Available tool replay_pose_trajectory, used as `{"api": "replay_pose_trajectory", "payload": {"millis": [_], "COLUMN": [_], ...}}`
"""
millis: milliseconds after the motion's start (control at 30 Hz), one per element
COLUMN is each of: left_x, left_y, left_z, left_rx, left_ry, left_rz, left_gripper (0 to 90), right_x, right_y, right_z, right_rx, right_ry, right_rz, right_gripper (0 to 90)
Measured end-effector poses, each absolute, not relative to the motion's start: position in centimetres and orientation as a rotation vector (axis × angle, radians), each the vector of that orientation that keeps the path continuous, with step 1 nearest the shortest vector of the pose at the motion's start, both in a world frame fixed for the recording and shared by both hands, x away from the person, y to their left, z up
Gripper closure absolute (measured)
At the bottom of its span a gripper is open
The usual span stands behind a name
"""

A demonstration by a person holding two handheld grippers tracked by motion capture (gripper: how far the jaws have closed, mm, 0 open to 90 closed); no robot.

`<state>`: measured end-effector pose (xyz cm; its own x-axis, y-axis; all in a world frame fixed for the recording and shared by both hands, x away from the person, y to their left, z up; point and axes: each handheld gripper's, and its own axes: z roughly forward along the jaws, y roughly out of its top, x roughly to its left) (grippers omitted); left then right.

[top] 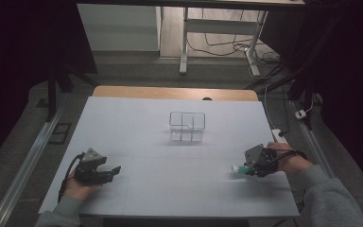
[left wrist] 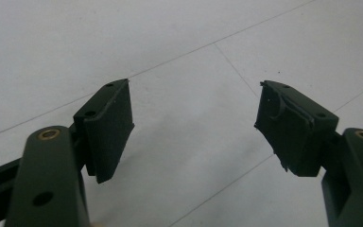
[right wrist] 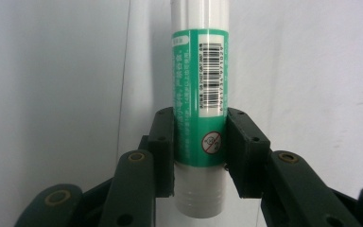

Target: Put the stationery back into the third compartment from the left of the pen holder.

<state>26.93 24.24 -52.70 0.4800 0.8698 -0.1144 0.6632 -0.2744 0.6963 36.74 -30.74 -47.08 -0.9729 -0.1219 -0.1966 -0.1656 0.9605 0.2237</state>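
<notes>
One table [top: 137, 118] takes up the middle of the high view, its white top crossed by thin seam lines and a strip of bare wood showing along its far edge.

One clear box [top: 187, 126] stands on it, just above the centre of the frame. Its walls are see-through and thin dividers split it into compartments; how many there are is hard to tell.

Two grippers rest near the lower edge of the table, well apart from each other and from the box. The left gripper [top: 114, 170] sits at the lower left, held in one hand [top: 78, 187] that comes in from the bottom edge with a grey sleeve. In the left gripper view its two jaws stand spread wide, one at the left of the frame and one at the right, with bare white table between them and no object in the gap.

The right gripper [top: 244, 169] sits at the lower right of the high view, held by the other hand [top: 290, 161]. Its two jaws pinch one tube [right wrist: 199, 109], white with a green label and a barcode. In the right gripper view the tube runs straight up the middle of the frame, and the two pads press on the lower part of the label from either side. In the high view the tube's end pokes out to the left of the jaws, low over the table.
</notes>
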Motion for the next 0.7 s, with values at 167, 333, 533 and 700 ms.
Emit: {"api": "replay_pose_trajectory", "payload": {"millis": [167, 333, 533, 700], "left_x": [27.4, 27.6, 27.9, 27.9], "left_y": [23.9, 23.7, 23.5, 23.2], "left_z": [-52.7, -52.7, -52.7, -52.5], "left_rx": [2.042, 2.040, 2.039, 2.042], "left_ry": [1.227, 1.195, 1.171, 1.151], "left_rz": [0.369, 0.360, 0.352, 0.361], "left_gripper": [27.6, 28.0, 28.3, 28.3], "right_x": [36.7, 36.2, 35.1, 33.8], "right_y": [-30.0, -28.8, -27.8, -27.7], "right_z": [-45.8, -45.6, -45.6, -46.0], "right_rx": [-0.025, 0.172, 0.415, 0.568], "right_ry": [2.881, 2.850, 2.785, 2.694], "right_rz": [0.550, 0.639, 0.807, 0.820], "right_gripper": [65.6, 65.6, 65.5, 65.5]}}
